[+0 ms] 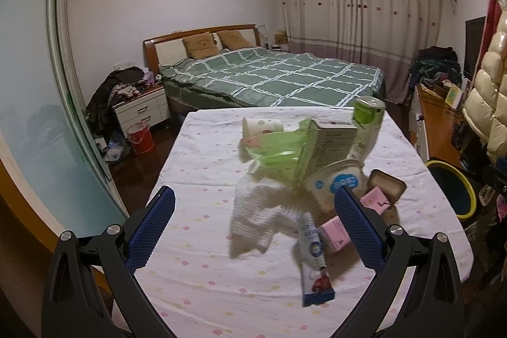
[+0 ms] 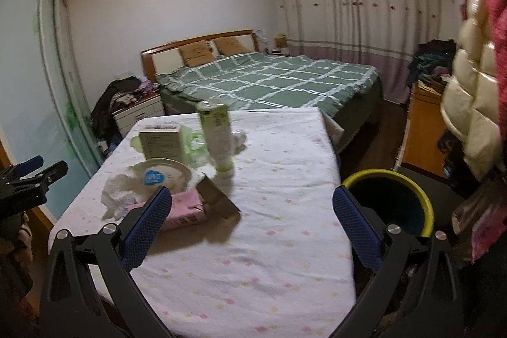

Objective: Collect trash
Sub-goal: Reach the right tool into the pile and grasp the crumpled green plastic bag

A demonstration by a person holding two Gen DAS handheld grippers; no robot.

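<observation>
- The left gripper [image 1: 253,227], with blue textured pads, hovers spread wide and empty over the table.
- The right gripper [image 2: 250,224] is just as wide, holding nothing.
- Trash is heaped on the flowered white tablecloth [image 1: 196,274]: a crumpled white tissue [image 1: 256,211], a toothpaste tube [image 1: 313,262], a pink carton [image 2: 185,209], a green upright tube [image 2: 218,138].
- A yellow-rimmed dark bin [image 2: 389,201] stands beside the table's right edge.

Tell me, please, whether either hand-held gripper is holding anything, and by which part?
Nothing is held: the left hand-held gripper and the right hand-held gripper are both open and empty.
</observation>
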